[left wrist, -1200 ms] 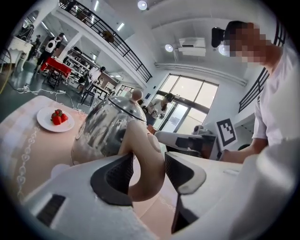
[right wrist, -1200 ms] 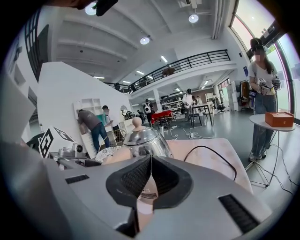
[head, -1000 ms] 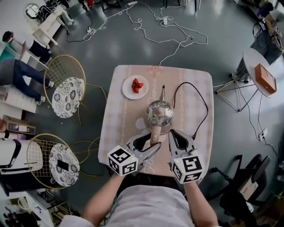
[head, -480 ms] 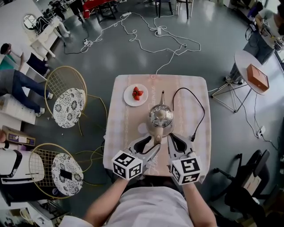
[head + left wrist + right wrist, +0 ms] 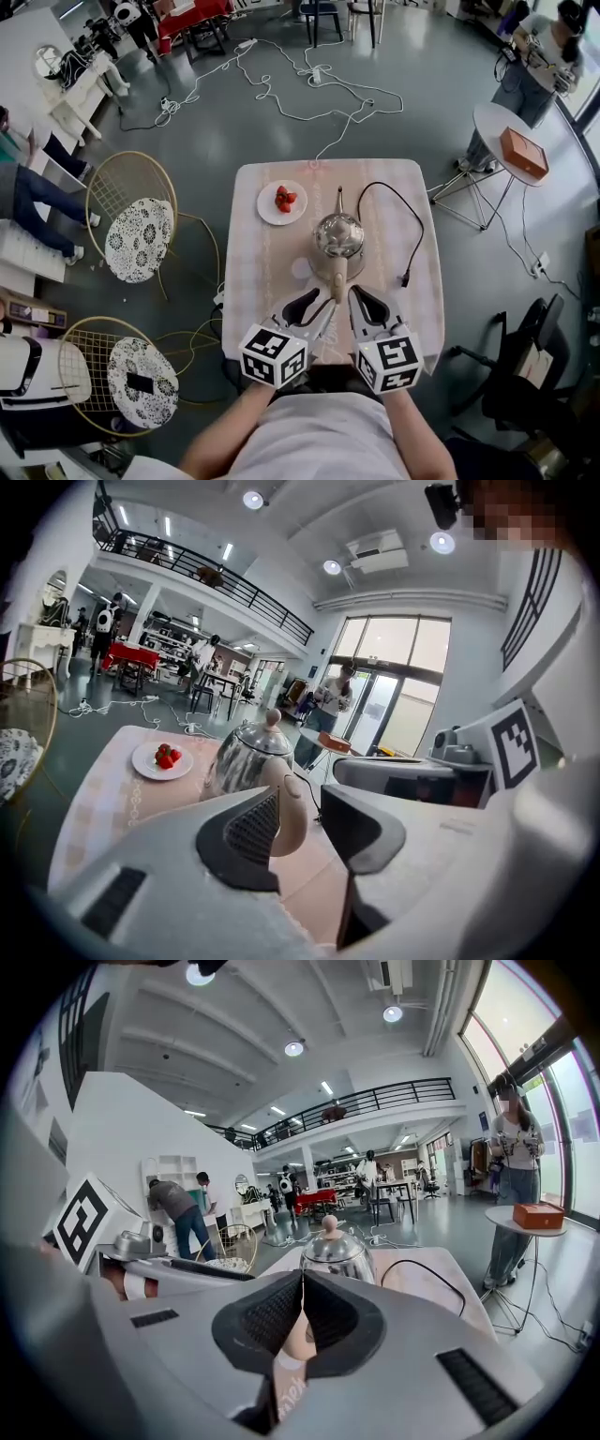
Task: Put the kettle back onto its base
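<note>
A shiny steel kettle (image 5: 338, 234) (image 5: 246, 757) (image 5: 336, 1252) stands mid-table on the pink checked cloth, its beige handle (image 5: 335, 275) pointing toward me. My left gripper (image 5: 321, 302) (image 5: 300, 817) is just left of the handle's end, and its jaws have just been closing. They still stand apart, with the handle (image 5: 292, 822) showing in the gap beside the left pad and a space on its other side. My right gripper (image 5: 354, 293) (image 5: 302, 1283) sits right of the handle, its pads meeting at the tips. The handle (image 5: 298, 1340) shows behind them.
A white plate of strawberries (image 5: 283, 202) (image 5: 162, 758) lies at the far left of the table (image 5: 248, 281). A black cord (image 5: 413, 234) loops along the right side. A pale round disc (image 5: 302, 270) lies left of the kettle. Wire chairs (image 5: 136, 234) stand to the left.
Both grippers have crept toward the kettle's handle and risen slightly. The left jaws stand narrower than before. The kettle has stayed in place.
</note>
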`<state>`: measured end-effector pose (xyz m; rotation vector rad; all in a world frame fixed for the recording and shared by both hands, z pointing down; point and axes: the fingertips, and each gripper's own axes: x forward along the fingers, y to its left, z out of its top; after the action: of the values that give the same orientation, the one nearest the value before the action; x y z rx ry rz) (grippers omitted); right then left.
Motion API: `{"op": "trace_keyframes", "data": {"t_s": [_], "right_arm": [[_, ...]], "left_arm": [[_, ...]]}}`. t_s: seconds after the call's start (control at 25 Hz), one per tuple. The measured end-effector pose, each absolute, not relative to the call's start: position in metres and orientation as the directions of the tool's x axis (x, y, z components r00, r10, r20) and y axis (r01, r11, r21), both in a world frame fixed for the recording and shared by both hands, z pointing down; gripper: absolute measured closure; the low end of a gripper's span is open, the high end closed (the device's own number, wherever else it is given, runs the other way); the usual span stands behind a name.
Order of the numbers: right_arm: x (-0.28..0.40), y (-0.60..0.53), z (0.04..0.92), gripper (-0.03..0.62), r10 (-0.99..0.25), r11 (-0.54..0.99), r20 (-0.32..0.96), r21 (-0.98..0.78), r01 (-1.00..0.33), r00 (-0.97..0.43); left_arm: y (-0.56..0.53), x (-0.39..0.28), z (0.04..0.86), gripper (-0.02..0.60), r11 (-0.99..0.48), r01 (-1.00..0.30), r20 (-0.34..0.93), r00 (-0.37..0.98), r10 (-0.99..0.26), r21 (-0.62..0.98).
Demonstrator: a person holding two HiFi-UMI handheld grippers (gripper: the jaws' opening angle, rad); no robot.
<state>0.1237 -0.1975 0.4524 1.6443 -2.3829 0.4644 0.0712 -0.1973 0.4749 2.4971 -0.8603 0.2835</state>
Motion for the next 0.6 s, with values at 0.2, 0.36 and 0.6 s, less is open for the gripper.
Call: {"op": "trace_keyframes", "data": {"t_s": [0.2,0.36,0.6], "right_arm": [[0.113,-0.18,0.447,0.589,-0.878,0.315,0.335,-0.137,-0.939,-0.343],[0.106,-0.166,0.442,0.589,-0.886,0.303,0.325,-0.133,-0.944,-0.33],[0.095,-0.143,0.442,0.589,-0.889,0.29,0.335,-0.117,-0.95,-0.313]], "left_arm": [[-0.181,0.066,0.466,0.497,-0.696,-0.641,0.331,0.766,-0.551,0.324],[-0.167,0.063,0.461,0.522,-0.705,-0.637,0.316,0.769,-0.555,0.313],[-0.153,0.051,0.456,0.575,-0.71,-0.635,0.308,0.771,-0.558,0.304]]}}
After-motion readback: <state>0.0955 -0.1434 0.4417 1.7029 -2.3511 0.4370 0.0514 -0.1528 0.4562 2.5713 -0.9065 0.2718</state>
